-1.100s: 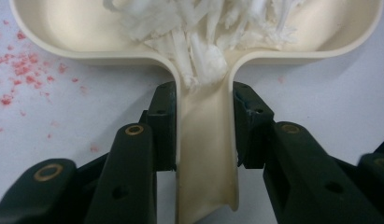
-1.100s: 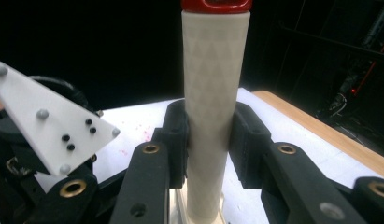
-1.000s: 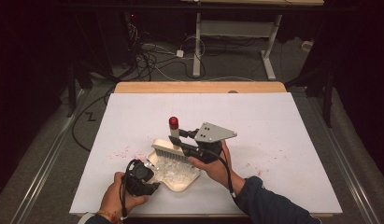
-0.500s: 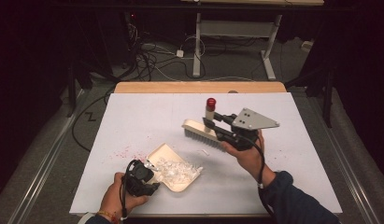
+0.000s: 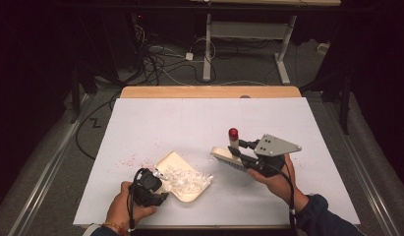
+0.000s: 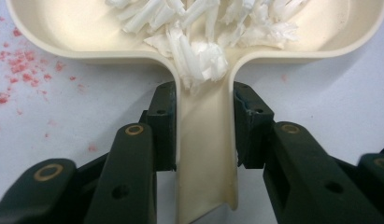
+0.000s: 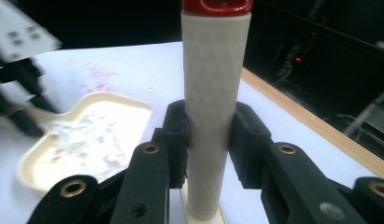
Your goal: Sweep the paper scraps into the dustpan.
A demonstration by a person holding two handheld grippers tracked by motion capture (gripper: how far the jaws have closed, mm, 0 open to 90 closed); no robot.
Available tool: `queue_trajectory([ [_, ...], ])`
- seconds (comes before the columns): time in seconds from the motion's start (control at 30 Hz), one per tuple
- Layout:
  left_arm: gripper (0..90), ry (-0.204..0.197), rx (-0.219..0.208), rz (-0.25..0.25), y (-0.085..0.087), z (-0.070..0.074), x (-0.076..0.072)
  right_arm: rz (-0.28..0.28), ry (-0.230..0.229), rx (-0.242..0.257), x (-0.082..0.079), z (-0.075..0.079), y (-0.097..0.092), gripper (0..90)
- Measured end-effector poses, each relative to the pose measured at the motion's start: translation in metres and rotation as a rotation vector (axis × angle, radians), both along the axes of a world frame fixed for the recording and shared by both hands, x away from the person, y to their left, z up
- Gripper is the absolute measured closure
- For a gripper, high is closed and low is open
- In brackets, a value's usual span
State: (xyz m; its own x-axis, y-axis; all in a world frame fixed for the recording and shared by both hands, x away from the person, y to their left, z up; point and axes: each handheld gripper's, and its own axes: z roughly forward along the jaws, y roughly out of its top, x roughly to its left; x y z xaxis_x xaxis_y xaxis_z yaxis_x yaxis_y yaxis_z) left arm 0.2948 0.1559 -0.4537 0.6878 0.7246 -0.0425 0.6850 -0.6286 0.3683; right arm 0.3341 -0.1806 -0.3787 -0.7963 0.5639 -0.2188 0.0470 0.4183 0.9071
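Note:
A cream dustpan (image 5: pixel 171 158) lies on the white table near the front left, with a heap of white shreds (image 5: pixel 187 178) in it. My left gripper (image 5: pixel 158 184) is shut on the dustpan's handle (image 6: pixel 206 154), one jaw pressing each side, and some shreds (image 6: pixel 199 56) lie at the neck of the pan. To the right of the pan my right gripper (image 5: pixel 244 152) is shut on a cream brush handle (image 7: pixel 214 84) with a red cap (image 5: pixel 233 132). The brush head (image 5: pixel 225 157) hangs a short way right of the pan, apart from it.
Red specks (image 5: pixel 130 161) are scattered on the white sheet (image 5: pixel 204 118) left of the pan. A wooden strip (image 5: pixel 209 92) runs along the table's far edge. Cables and a desk frame (image 5: pixel 207 49) stand on the dark floor beyond.
The right gripper has carried the brush from over the dustpan to the right, then a little back toward the front. The left gripper and dustpan have stayed put.

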Motion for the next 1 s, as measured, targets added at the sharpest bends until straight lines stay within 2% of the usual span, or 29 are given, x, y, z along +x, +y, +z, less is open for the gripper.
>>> queue_trajectory([
  [0.07,62.7,0.000,0.001,0.000,0.000,0.000,0.000,0.042,-0.001,0.001,-0.010,0.000,0.014,70.7],
  [0.17,62.7,0.001,-0.001,0.000,0.000,0.000,0.000,0.105,0.039,0.033,-0.017,0.001,0.029,70.7],
  [0.23,62.7,-0.001,-0.001,0.001,0.000,0.000,0.000,0.116,0.033,0.034,-0.020,0.001,0.035,70.7],
  [0.27,62.7,-0.003,-0.001,0.001,0.000,0.000,0.000,0.149,0.026,0.034,-0.023,0.001,0.047,70.7],
  [0.3,62.7,-0.003,-0.002,0.002,0.000,0.000,0.000,0.149,0.026,0.034,-0.023,0.001,0.047,70.7],
  [0.33,62.7,-0.002,0.000,0.000,0.000,0.000,0.000,0.170,0.027,0.050,-0.024,0.002,0.057,70.7],
  [0.5,62.7,-0.002,-0.004,-0.001,0.000,-0.001,0.001,0.197,0.007,0.081,-0.025,0.009,0.065,70.7],
  [0.6,62.7,-0.004,-0.006,-0.004,0.000,-0.001,0.001,0.184,-0.010,0.100,-0.023,0.015,0.060,70.7],
  [0.8,62.7,-0.005,-0.003,-0.005,0.000,-0.001,0.001,0.117,-0.026,0.131,-0.013,0.022,0.040,70.7],
  [0.87,62.7,-0.005,-0.004,-0.002,0.000,-0.001,0.001,0.063,-0.024,0.138,-0.003,0.023,0.026,70.7],
  [1.0,62.7,-0.005,-0.002,-0.003,0.000,-0.001,0.001,-0.040,-0.079,0.091,0.009,0.016,0.016,70.7],
])
